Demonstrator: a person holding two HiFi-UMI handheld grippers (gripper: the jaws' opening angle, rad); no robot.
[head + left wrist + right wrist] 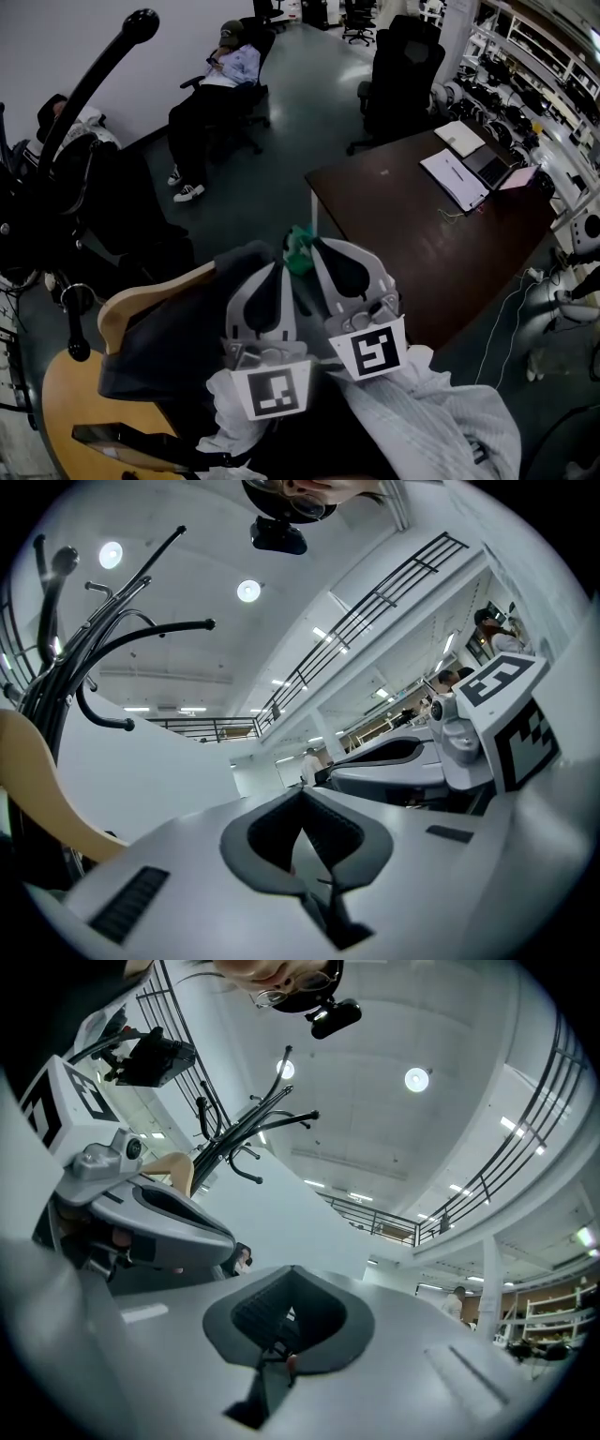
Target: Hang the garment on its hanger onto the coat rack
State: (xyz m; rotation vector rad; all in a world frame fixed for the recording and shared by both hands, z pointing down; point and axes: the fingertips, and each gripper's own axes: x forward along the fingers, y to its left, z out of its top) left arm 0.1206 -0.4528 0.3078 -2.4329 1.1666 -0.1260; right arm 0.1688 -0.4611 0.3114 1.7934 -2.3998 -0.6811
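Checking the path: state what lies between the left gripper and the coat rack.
Head view: the wooden hanger with its dark garment lies there.

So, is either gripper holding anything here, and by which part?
Nothing is held. The left gripper and right gripper are both shut with nothing between the fingers. The hanger and garment sit beside the left one, ungripped.
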